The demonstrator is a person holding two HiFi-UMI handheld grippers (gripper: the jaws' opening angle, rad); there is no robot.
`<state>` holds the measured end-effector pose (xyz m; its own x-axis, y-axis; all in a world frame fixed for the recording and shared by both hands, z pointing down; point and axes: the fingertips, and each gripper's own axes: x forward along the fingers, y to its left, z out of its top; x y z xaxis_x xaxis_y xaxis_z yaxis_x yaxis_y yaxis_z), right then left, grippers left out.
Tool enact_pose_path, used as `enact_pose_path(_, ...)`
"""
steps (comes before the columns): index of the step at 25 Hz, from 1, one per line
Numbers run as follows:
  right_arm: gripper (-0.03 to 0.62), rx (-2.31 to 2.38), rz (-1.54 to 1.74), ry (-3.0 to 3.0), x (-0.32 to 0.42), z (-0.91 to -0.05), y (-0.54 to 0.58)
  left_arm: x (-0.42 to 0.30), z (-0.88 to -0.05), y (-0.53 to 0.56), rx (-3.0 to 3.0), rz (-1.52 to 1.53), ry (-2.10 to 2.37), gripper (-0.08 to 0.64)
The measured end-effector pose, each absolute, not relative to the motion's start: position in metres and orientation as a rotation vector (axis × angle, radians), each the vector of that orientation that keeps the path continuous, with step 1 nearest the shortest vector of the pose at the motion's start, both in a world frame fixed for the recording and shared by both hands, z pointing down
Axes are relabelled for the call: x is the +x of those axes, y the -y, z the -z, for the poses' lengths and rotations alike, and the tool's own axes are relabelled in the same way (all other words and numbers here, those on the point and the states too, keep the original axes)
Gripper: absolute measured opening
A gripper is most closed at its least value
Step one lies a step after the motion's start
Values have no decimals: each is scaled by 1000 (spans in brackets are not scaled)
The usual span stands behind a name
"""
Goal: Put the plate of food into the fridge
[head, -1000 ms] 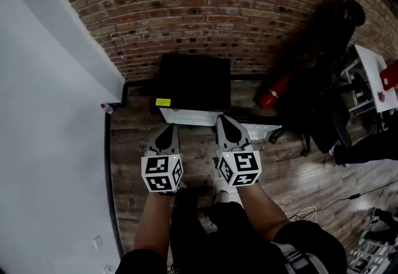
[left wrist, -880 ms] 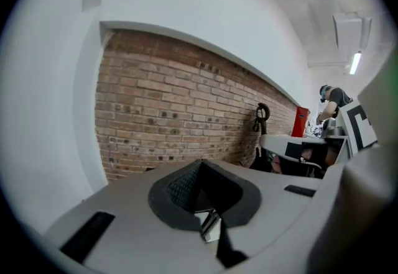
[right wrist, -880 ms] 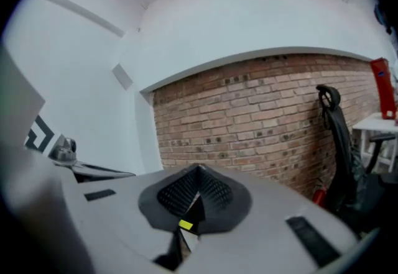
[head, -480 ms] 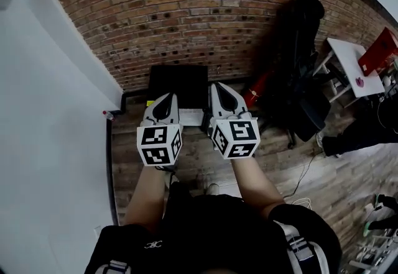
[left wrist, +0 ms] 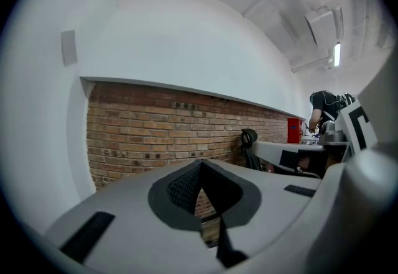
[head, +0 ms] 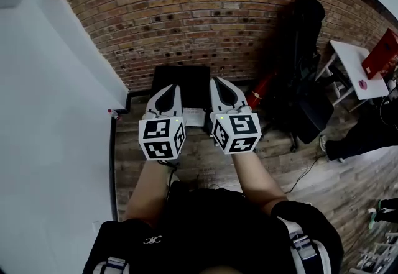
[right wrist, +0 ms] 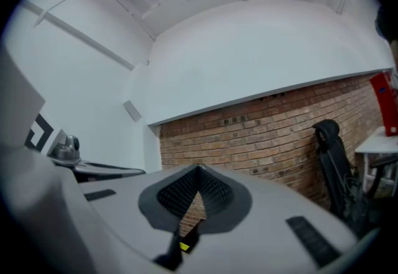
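Note:
No plate of food shows in any view. A small black fridge (head: 185, 80) stands on the wood floor against the brick wall (head: 205, 18), with a white part (head: 194, 117) at its front. My left gripper (head: 168, 89) and right gripper (head: 221, 83) are held side by side in front of me, their tips over the fridge's near corners. Both are shut with nothing between the jaws. The left gripper view has the left gripper (left wrist: 200, 164) aimed at the brick wall. In the right gripper view, the right gripper (right wrist: 198, 171) faces the same wall.
A white wall (head: 56, 111) runs along the left. To the right of the fridge are a red object (head: 266, 87) on the floor, a black office chair (head: 306, 55) draped in dark cloth, a white table (head: 354, 68) and a person in dark clothes (head: 367, 136). A cable (head: 306, 170) lies on the floor.
My head view has tilted up, showing more wall. Both grippers have risen from in front of the fridge's white front to over its near corners. Both stay shut.

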<state>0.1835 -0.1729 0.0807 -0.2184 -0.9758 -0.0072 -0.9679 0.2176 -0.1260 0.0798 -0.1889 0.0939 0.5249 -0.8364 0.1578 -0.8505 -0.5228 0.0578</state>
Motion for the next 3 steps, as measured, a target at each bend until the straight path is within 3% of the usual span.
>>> enact_pose_path(3, 14, -1900, 141, -2394, 186, -81, 171, 83, -92, 187, 2630, -161, 1472, -5)
